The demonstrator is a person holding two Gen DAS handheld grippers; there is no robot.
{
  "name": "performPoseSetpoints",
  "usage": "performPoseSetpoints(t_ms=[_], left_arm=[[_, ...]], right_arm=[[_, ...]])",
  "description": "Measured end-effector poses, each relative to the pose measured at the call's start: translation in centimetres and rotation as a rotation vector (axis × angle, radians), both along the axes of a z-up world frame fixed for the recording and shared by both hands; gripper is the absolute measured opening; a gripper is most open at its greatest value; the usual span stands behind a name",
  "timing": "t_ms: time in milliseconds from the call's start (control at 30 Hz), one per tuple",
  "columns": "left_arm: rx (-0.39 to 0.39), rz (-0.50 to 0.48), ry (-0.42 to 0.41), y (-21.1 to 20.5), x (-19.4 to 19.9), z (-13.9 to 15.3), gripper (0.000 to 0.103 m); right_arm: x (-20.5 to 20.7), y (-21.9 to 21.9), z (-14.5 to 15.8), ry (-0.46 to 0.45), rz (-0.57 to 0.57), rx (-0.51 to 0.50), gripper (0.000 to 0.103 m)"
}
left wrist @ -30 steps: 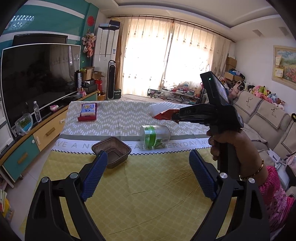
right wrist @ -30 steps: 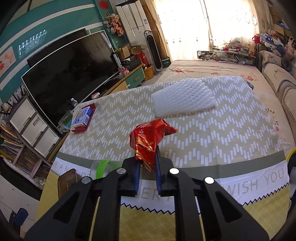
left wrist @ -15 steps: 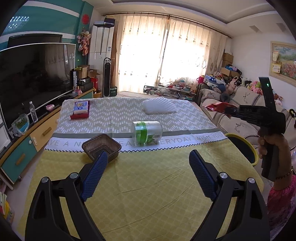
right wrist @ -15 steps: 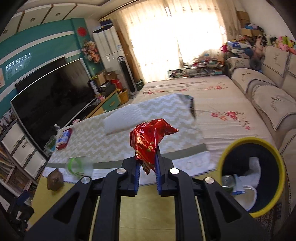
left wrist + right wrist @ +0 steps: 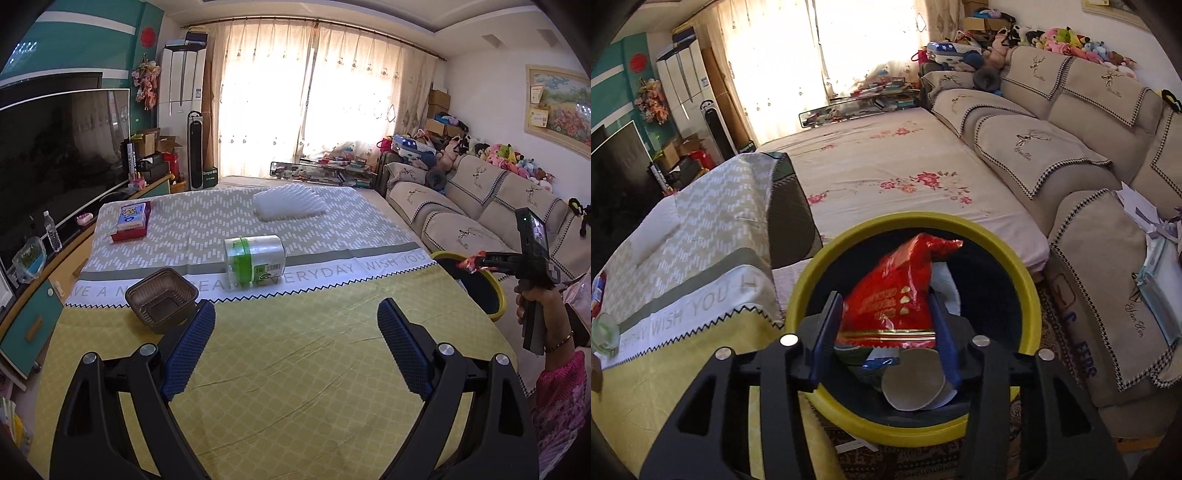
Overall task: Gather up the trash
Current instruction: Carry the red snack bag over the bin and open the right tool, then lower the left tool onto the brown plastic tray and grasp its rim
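A red snack bag (image 5: pixel 894 291) hangs between the fingers of my right gripper (image 5: pixel 884 299), directly over a black bin with a yellow rim (image 5: pixel 1030 291). The jaws are opening and the bag sits loosely between the blue pads. In the left wrist view the right gripper (image 5: pixel 476 260), held in a person's hand, is over the bin (image 5: pixel 496 301) past the table's right edge. My left gripper (image 5: pixel 295 310) stands open and empty above the yellow cloth. A clear jar with a green band (image 5: pixel 255 258), a brown tray (image 5: pixel 160 304) and white foam netting (image 5: pixel 288 201) lie on the table.
A tissue box (image 5: pixel 131 219) sits at the table's far left. The bin holds a paper cup (image 5: pixel 912 384) and white paper (image 5: pixel 945 284). A beige sofa (image 5: pixel 1089 184) runs along the right, and a TV (image 5: pixel 55 155) on a cabinet along the left.
My right gripper swung right from over the table to above the bin, tipped downward, and its jaws parted around the red bag. The left gripper shifted slightly and stayed open.
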State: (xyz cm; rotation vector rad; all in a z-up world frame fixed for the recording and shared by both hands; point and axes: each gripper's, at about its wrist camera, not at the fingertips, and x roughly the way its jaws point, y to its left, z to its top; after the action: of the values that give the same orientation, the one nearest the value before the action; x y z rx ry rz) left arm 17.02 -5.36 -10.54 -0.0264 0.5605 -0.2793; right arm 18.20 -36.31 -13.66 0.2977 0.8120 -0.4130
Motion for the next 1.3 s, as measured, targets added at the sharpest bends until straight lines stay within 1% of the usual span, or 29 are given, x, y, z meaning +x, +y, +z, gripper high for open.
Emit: performPoseSetpoints(t_ms=[67, 233, 333, 367, 467, 600, 733, 800, 833, 967, 1100, 1200, 1300], left_arm=[[0.005, -0.002, 0.001, -0.2, 0.0, 0.1, 0.088], [0.010, 0.000, 0.013, -0.2, 0.4, -0.1, 0.088], [0.020, 0.007, 0.018, 0.1, 0.6, -0.4, 0.088], [0.026, 0.010, 0.020, 0.3, 0.8, -0.5, 0.088], [0.042, 0.025, 0.028, 1.3, 1.5, -0.6, 0.088], [0.048, 0.029, 0.051, 3.3, 3.2, -0.7, 0.088], [0.086, 0.022, 0.083, 4.7, 5.6, -1.3, 0.088], [0.086, 0.002, 0.110, 5.1, 7.0, -1.9, 0.085], [0.086, -0.001, 0.130, 5.4, 7.8, -2.3, 0.082], [0.086, -0.007, 0.201, 6.0, 10.1, -4.0, 0.076], [0.094, -0.006, 0.242, 6.4, 11.4, -5.4, 0.067], [0.097, -0.003, 0.265, 6.8, 12.1, -6.2, 0.063], [0.104, -0.001, 0.281, 6.9, 12.5, -6.7, 0.057]], right_arm=[[-0.3, -0.4, -0.3, -0.013, -0.018, -0.001, 0.051], [-0.7, 0.3, 0.1, -0.050, -0.002, 0.015, 0.052], [-1.2, 1.4, 0.9, -0.099, 0.032, 0.050, 0.054], [-1.2, 2.0, 1.2, -0.120, 0.048, 0.059, 0.056], [-1.2, 3.7, 1.9, -0.164, 0.092, 0.068, 0.059], [-0.5, 6.0, 2.2, -0.193, 0.151, 0.080, 0.059], [0.4, 7.9, 2.0, -0.214, 0.186, 0.098, 0.059], [0.9, 8.9, 1.8, -0.223, 0.205, 0.098, 0.059], [1.1, 9.5, 1.7, -0.224, 0.218, 0.095, 0.059], [1.6, 10.9, 1.1, -0.242, 0.242, 0.086, 0.061], [1.6, 11.2, 1.4, -0.277, 0.243, 0.089, 0.066], [1.8, 11.6, 1.5, -0.275, 0.253, 0.084, 0.066], [2.0, 11.4, 1.5, -0.270, 0.256, 0.084, 0.066]])
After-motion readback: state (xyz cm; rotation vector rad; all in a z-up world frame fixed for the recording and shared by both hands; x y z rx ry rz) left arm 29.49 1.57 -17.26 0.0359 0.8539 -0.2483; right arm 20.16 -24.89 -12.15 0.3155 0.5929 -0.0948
